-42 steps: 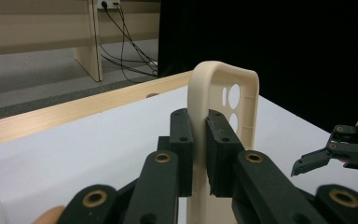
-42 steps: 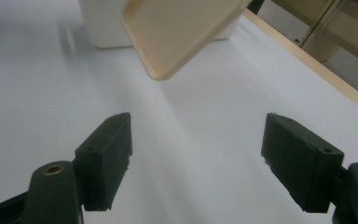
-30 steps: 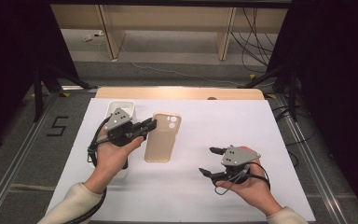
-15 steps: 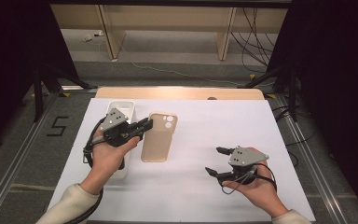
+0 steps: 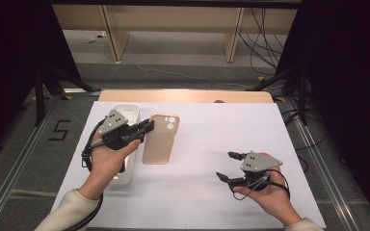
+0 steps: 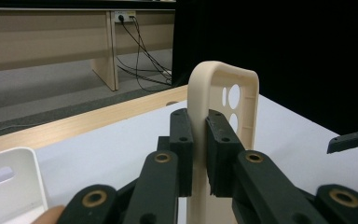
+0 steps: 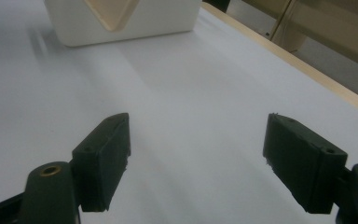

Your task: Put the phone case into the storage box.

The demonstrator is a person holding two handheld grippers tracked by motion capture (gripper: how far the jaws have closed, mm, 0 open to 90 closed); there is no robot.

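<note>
2 hand-held grippers, left hand-held gripper (image 6: 199,154) pinching phone case (image 5: 160,138) edge beside white box (image 5: 125,113), right hand-held gripper (image 5: 227,166) wide over bare sheet (image 5: 221,130).

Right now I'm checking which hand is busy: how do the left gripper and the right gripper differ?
The left gripper has its jaws shut on the edge of the beige phone case; the right gripper has its jaws wide open with nothing between them. The left gripper is beside the white tray, over the sheet's left part; the right gripper sits apart, at the near right. Both are black, hand-held, and carry a grey plate on top.
</note>
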